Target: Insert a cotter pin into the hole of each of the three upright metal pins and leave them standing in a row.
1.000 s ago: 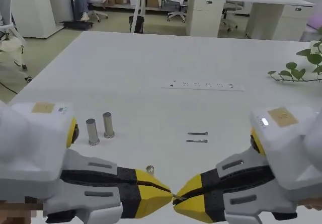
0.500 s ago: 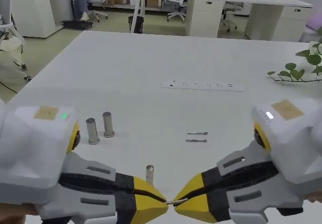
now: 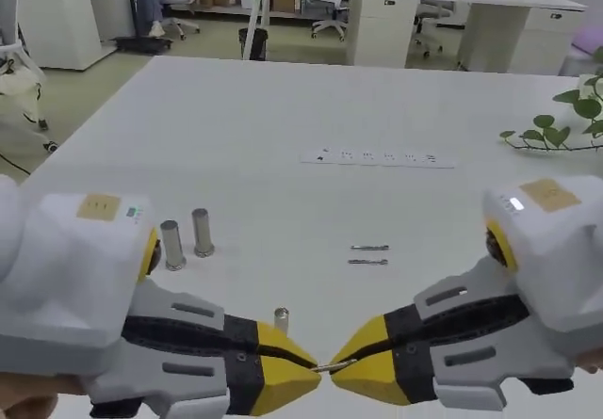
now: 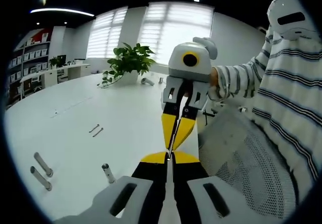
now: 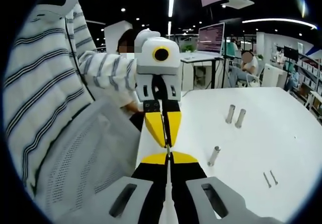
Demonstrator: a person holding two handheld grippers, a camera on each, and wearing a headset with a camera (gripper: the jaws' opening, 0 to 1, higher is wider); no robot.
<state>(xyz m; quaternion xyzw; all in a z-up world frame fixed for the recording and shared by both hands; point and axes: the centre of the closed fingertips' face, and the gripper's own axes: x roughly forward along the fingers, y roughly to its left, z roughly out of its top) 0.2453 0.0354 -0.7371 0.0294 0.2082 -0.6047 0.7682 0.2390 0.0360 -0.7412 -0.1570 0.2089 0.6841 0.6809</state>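
Three short silver metal pins stand upright on the white workbench (image 3: 283,108): a close pair (image 3: 187,239) side by side at the left, and a single pin (image 3: 281,319) well apart from them, just behind the yellow tips of the left gripper (image 3: 311,379). There are three thin grey cotter pins. Two loose cotter pins (image 3: 368,254) lie parallel and near each other on the bare surface to the right of centre. The third cotter pin (image 3: 332,366) bridges the tips of the two grippers, which meet nose to nose above the bench's near edge. The right gripper (image 3: 341,370) has its jaws pinched on one end of that pin. The left gripper's jaws are pressed together at the other end, though I cannot tell whether they clamp it or only touch it. Beyond the pins the bench is wide and open up to a flat white power strip (image 3: 377,159). A leafy green plant (image 3: 565,127) reaches in at the right edge.
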